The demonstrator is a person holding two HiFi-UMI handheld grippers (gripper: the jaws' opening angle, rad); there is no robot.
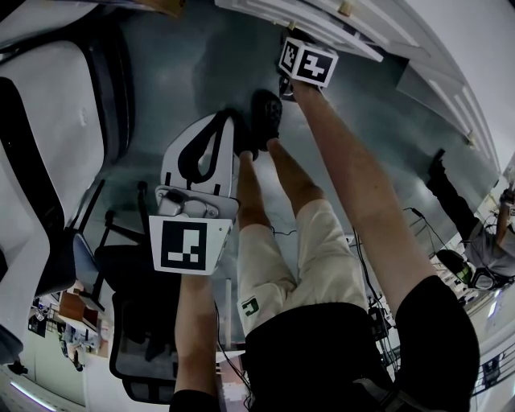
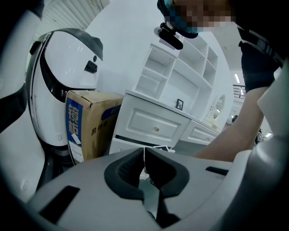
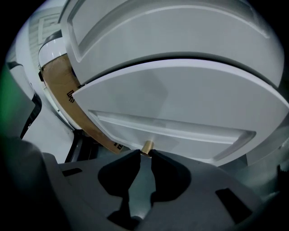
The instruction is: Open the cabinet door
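The white cabinet door (image 3: 180, 103) fills the right gripper view, with a small brass knob (image 3: 147, 146) at its lower edge. My right gripper (image 3: 146, 152) is shut on that knob, one dark pad on each side. In the head view the right gripper (image 1: 291, 40) reaches far forward to the white cabinet (image 1: 338, 20), its jaws hidden behind its marker cube (image 1: 307, 63). My left gripper (image 2: 143, 155) hangs back from the cabinet (image 2: 153, 124), shut and holding nothing. The head view has the left gripper (image 1: 232, 122) low at centre left.
A cardboard box (image 2: 90, 124) stands left of the cabinet, beside a large white rounded machine (image 2: 67, 67). White shelves (image 2: 180, 72) rise above the drawers. The person's legs and dark shoes (image 1: 265, 121) stand on the grey floor. A black chair (image 1: 137, 338) and another person (image 1: 475, 233) are nearby.
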